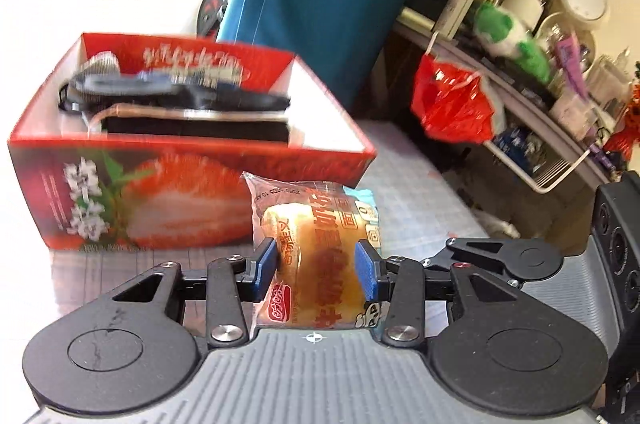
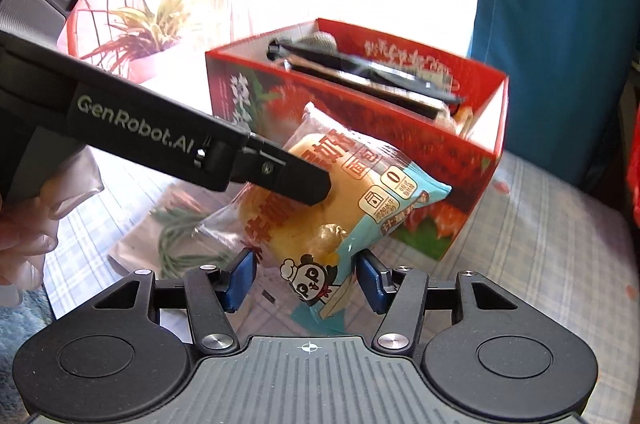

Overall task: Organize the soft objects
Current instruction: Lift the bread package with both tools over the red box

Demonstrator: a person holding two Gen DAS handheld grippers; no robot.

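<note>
Between the blue pads of the left claw [image 1: 316,270] sits a clear-and-teal plastic-wrapped bread bun [image 1: 316,244], pinched and lifted off the checked-cloth counter [image 2: 540,244]. The right claw [image 2: 306,282] stands open around the packet's lower end without pressing it. Just beyond, the red strawberry-printed cardboard box [image 1: 192,200] already holds dark folded items, so judging by this the bun is left to go in.

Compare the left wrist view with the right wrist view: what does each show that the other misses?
Left wrist only: a cluttered shelf with a red plastic bag hanging from it.
Right wrist only: a potted plant, green cord on the table, and the left gripper seen side-on.
Both: the packaged bread clamped in the left jaws and the strawberry box behind it.
</note>
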